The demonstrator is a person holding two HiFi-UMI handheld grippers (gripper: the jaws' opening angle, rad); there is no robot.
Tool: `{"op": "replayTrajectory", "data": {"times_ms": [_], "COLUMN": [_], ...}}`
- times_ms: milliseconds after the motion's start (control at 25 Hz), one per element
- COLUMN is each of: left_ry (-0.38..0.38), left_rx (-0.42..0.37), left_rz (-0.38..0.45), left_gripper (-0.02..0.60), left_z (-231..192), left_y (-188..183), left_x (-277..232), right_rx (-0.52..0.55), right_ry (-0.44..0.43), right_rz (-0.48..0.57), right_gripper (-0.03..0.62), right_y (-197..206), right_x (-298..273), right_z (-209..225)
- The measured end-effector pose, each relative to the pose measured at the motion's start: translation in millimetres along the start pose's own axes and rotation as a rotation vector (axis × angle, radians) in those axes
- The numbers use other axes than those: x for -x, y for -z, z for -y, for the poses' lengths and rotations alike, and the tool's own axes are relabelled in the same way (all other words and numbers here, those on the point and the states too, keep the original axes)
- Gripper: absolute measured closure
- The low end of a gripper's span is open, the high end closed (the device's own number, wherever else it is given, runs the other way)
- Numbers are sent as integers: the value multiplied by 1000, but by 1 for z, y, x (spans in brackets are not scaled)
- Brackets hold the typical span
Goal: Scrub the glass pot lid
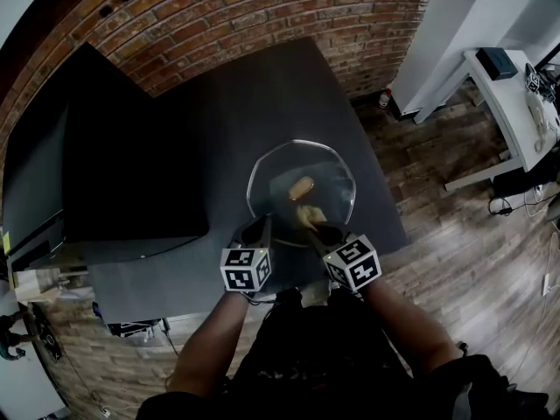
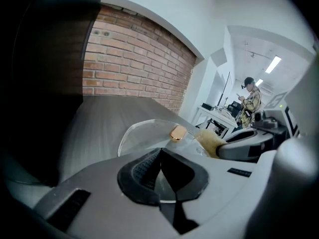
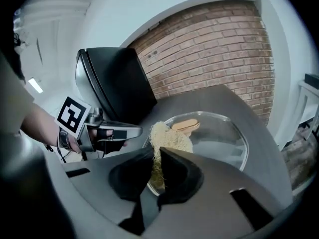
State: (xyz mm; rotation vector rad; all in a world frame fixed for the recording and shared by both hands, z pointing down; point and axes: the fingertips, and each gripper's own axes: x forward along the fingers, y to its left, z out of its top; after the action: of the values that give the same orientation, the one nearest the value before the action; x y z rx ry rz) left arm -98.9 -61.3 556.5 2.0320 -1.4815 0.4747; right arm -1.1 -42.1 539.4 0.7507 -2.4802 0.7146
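Got a glass pot lid (image 1: 273, 175) lying knob-up near the front edge of a dark grey tabletop (image 1: 219, 94), with a coppery knob (image 1: 301, 185) in the middle. Seeing a straw-coloured, fibrous scrubber (image 3: 167, 136) sitting on the glass just beside that knob, on the side nearer the person. Clamped tight in the right hand-held gripper (image 3: 157, 169), jaws closed on the scrubber's lower end and the fluffy tuft poking out past them onto the lid. Over at the left hand-held gripper (image 2: 160, 169), jaws pulled together on the lid's near rim, with a sliver of clear glass edge showing right between the pads, so pretty much pinning the lid in place. From the head view, both parked side by side at the lid's near edge, marker cubes facing back toward the person and a forearm trailing behind each. Moving outward: a big black box (image 1: 131, 164) taking up the left part of the tabletop, apart from the lid. Behind all that, a red brick wall (image 1: 262, 16). Off to the right, wood floor (image 1: 446, 226) and a white desk (image 1: 507, 103) with some gear on it, well apart from the lid. Also catching a person (image 2: 250, 101) standing way in the background in the left gripper view.
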Motion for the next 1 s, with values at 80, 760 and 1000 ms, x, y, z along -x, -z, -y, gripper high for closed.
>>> {"op": "replayTrajectory", "data": {"times_ms": [80,760,1000], "left_ry": [-9,-173,-254], "left_rx": [-24,-225,-260], "left_rz": [32,461,554], "left_gripper": [549,549,549], "left_z": [5,83,114], "left_y": [-13,-123,-123], "left_x": [8,105,133], "right_rx": [4,603,522], "right_ry": [13,47,-14], "right_rz": [43,425,495], "right_gripper": [551,551,551], "right_y": [-18,-147,-132], "right_x": [14,131,151], "right_z": [10,-2,-10]}}
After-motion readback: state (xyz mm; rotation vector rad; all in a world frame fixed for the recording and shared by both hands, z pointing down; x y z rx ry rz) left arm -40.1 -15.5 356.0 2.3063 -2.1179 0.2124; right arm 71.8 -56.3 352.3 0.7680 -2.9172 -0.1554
